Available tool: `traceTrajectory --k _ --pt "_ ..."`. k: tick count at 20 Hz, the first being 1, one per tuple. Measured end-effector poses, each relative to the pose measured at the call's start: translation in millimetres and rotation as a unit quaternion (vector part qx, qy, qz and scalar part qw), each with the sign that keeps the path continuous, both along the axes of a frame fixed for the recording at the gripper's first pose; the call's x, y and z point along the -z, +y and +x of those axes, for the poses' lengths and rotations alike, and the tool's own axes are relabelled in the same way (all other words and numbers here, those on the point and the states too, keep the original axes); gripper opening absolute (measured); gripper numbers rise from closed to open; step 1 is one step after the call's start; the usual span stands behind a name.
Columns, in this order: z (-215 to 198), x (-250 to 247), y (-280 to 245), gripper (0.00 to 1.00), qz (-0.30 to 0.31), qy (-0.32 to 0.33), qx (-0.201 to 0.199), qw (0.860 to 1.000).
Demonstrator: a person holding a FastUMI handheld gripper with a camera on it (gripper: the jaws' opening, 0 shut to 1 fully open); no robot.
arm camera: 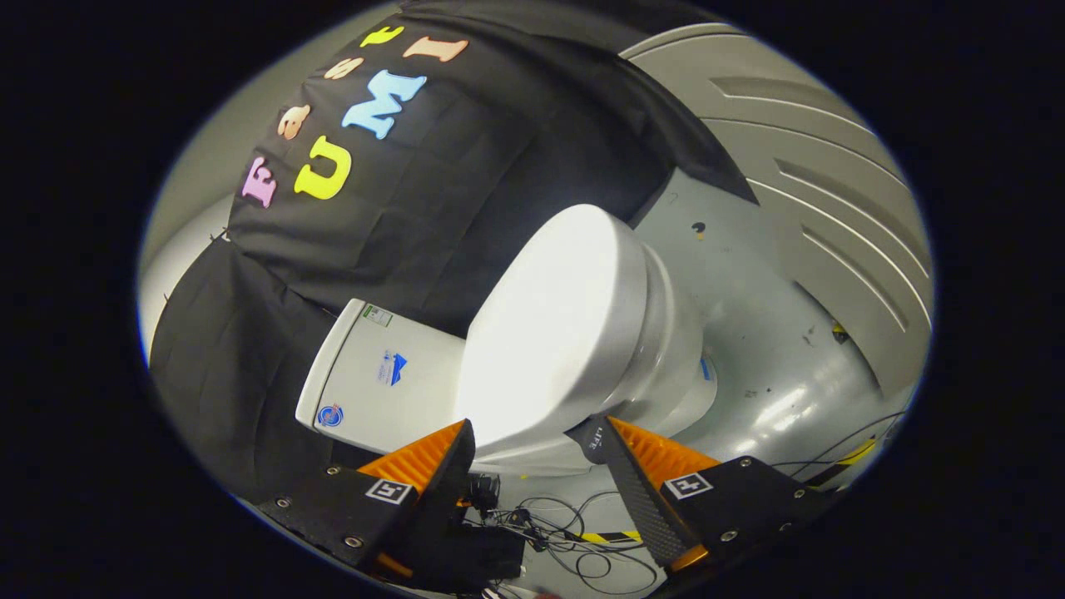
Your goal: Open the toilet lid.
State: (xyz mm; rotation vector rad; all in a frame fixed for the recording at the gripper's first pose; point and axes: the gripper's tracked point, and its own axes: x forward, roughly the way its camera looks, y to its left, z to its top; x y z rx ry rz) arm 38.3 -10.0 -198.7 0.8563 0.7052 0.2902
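A white toilet stands on the grey floor, seen tilted from the side. Its lid (553,324) lies closed on the bowl (674,349), with the tank (378,374) behind it against the black cloth wall. My gripper (532,437) is open, its two fingers spread wide. The side edge of the lid and seat sits just ahead of the fingertips, roughly between them. The left finger (433,462) is near the lid's rear part by the tank; the right finger (632,466) is by the bowl's side. Nothing is held.
Grey floor (774,333) stretches beyond the bowl to a ribbed grey wall panel (832,191). Black cables (566,532) and a dark box lie on the floor under my fingers, beside yellow-black striped tape (611,537).
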Motion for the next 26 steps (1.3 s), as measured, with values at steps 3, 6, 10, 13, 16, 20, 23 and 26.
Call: traceTrajectory --k 3,6,10,13,16,20,23,26 --pt "-1.4 23.4 -3.9 0.94 0.003 0.027 0.001 1.0" --pt "1.7 39.7 -3.9 0.94 0.014 0.045 0.002 0.999" --pt "7.3 43.5 7.6 0.94 0.074 0.065 -0.004 0.995" --pt "10.0 59.7 12.6 0.91 0.094 0.087 -0.002 0.992" --pt "9.4 69.2 16.6 0.79 0.119 0.114 -0.006 0.986" --pt "13.8 77.2 20.4 0.62 0.134 0.126 -0.005 0.983" --pt "12.4 78.8 25.6 0.58 0.145 0.131 -0.015 0.981" --pt "15.3 77.1 22.2 0.51 0.154 0.129 -0.012 0.98"
